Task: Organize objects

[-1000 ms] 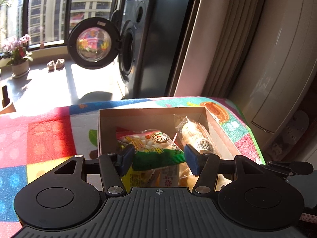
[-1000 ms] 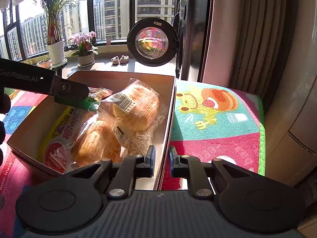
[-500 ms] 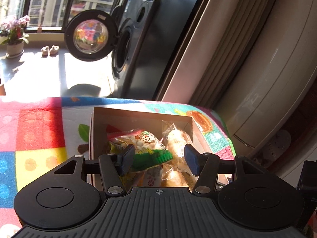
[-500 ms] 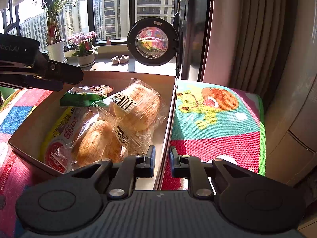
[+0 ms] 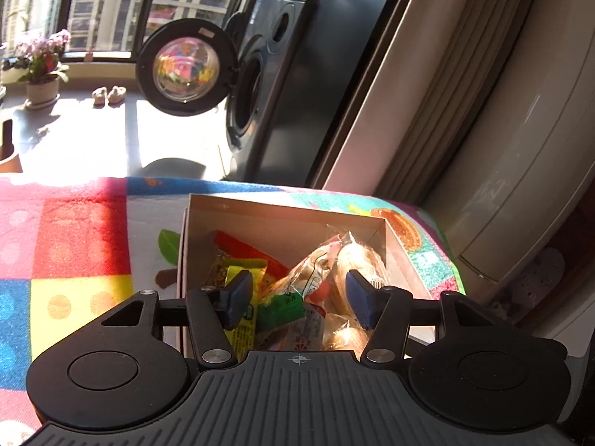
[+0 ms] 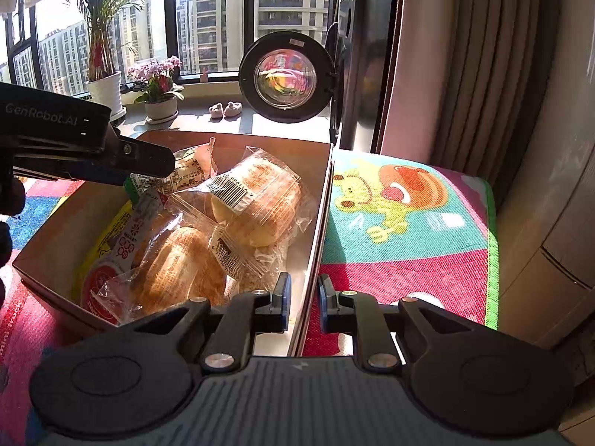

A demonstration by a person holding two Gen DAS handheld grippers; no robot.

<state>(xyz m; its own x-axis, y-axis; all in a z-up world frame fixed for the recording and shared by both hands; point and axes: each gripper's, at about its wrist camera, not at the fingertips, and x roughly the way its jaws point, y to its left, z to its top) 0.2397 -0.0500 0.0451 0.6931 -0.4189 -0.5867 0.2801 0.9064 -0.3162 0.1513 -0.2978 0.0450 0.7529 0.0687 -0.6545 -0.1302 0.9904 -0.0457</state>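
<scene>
While the right gripper (image 6: 302,303) pinches its wall, the cardboard box (image 6: 319,219) holds wrapped buns (image 6: 256,200); left gripper (image 5: 297,297) wide.

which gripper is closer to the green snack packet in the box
Left. The left gripper hangs open directly over the green snack packet, which shows between its fingers. The right gripper is at the cardboard box's near corner, closed on its side wall.
</scene>
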